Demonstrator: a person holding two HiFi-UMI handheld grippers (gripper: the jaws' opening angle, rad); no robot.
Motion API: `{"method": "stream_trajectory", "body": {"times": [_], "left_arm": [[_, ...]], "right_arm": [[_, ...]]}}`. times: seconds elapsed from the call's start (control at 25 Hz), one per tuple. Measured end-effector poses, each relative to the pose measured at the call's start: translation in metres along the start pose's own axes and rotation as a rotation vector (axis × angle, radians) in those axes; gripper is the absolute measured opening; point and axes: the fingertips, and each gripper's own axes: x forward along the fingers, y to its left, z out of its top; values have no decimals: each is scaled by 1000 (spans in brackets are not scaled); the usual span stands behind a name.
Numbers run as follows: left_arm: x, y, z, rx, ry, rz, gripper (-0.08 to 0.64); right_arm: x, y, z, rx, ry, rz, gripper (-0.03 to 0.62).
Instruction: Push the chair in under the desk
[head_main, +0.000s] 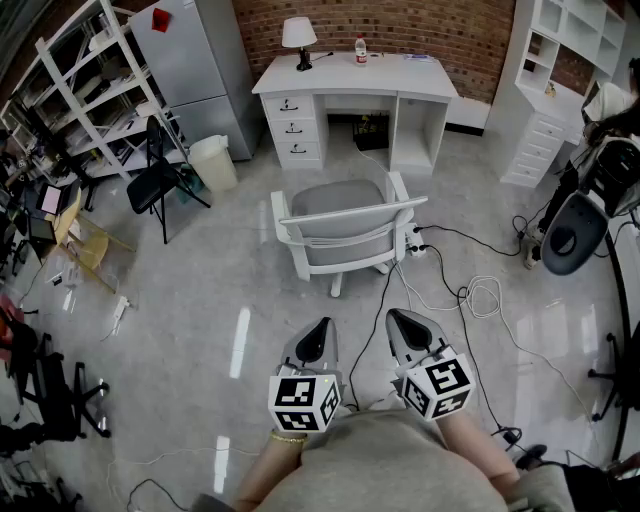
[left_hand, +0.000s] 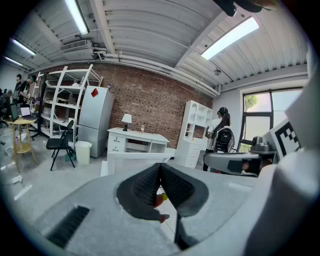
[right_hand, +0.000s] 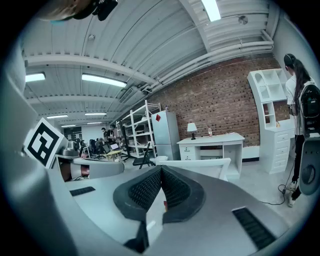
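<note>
We stand behind the chair (head_main: 345, 225), well short of the white table (head_main: 355, 78), with the left tongs (head_main: 318, 338) and right tongs (head_main: 405, 330) both closed on nothing, so next we should reach its backrest and push.

We see a white desk (head_main: 355, 90) vs. red-brown brick wall (head_main: 420, 25). Chair (head_main: 345, 225): white frame w/ grey seat & back. Lamp (head_main: 298, 35) at desk's left edge: white shade, black base. Floor (head_main: 200, 300) glossy grey. Fridge (head_main: 195, 60) silver, folding chair (head_main: 155, 185) black, bin (head_main: 213, 162) cream. Left gripper (head_main: 320, 325) & right gripper (head_main: 396, 316): grey, black at the jaws, cubes (head_main: 303, 402) in b/w squares.
</note>
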Motion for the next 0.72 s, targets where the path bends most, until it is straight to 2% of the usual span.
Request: {"method": "stream_trajectory", "body": {"times": [0.48,0.72], "left_arm": [[0,19,8,3,-6,-20,11],[2,38,14,13,3,-40,11]], "right_arm": [[14,20,7,-22,-3,14,8],[28,37,17,18,-31,32,8]]}}
